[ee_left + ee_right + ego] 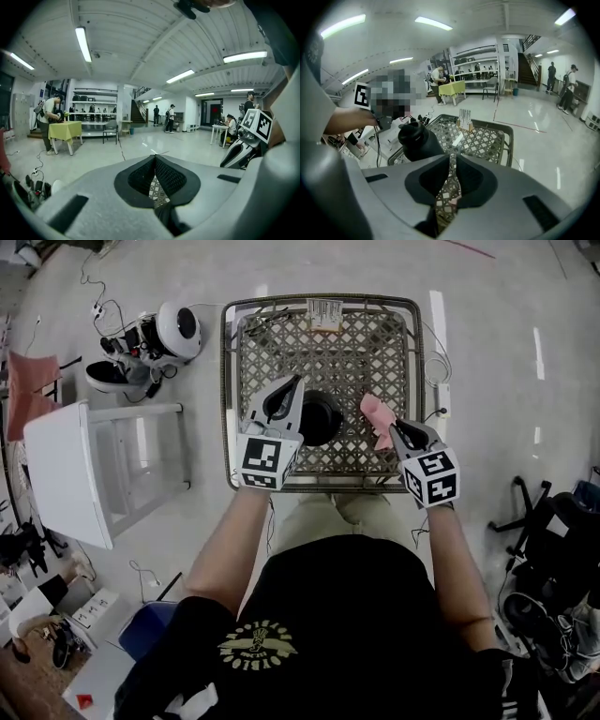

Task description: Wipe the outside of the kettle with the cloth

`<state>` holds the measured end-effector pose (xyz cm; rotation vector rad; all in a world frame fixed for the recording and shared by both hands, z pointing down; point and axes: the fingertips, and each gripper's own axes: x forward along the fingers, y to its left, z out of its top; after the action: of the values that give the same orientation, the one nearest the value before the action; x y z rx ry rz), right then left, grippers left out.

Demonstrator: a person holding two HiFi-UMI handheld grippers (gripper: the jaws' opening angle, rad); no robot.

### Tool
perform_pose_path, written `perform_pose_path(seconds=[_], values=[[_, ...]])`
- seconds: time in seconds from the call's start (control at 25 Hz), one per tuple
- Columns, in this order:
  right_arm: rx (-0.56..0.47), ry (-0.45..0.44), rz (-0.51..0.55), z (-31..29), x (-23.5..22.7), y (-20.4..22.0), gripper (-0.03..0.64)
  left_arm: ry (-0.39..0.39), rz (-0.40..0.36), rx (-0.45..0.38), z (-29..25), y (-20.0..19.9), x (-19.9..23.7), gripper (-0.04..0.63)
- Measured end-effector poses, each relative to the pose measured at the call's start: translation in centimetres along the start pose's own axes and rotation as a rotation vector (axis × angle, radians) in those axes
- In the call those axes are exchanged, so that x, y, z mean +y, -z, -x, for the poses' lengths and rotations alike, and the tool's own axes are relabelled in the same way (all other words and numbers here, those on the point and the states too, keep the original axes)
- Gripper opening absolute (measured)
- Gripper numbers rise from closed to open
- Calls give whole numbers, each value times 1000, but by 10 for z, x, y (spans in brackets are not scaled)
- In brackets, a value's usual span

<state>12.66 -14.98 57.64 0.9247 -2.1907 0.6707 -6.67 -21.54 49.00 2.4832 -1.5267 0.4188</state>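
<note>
Head camera looks steeply down from above the person, wicker table (366,343) at 12 o'clock; left gripper (154,158) camera sits close behind its jaws, facing near level across the hall; right gripper (453,157) camera tilts down, sharing the table and the kettle (417,138) with the head view.

Right tongs (392,429) hold pink cloth (376,414) beside black kettle (319,418).

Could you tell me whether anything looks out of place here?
Nothing stands out: the black kettle stands upright on the lattice table, no spill shows, and the right tool grips the pink cloth.
</note>
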Motion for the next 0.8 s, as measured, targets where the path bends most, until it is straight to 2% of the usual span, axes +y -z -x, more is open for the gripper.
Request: perform_pose_path(seconds=[0.2, 0.36, 0.56, 0.8], values=[[84, 4, 16, -32, -13, 35, 21, 1, 8, 12, -9, 13, -4, 8], [159, 13, 6, -62, -28, 72, 98, 32, -34, 49, -16, 24, -12, 8], [260, 27, -14, -94, -45, 110, 150, 54, -69, 52, -18, 28, -17, 8], [333, 56, -14, -124, -57, 137, 158, 72, -59, 93, -23, 38, -19, 8]])
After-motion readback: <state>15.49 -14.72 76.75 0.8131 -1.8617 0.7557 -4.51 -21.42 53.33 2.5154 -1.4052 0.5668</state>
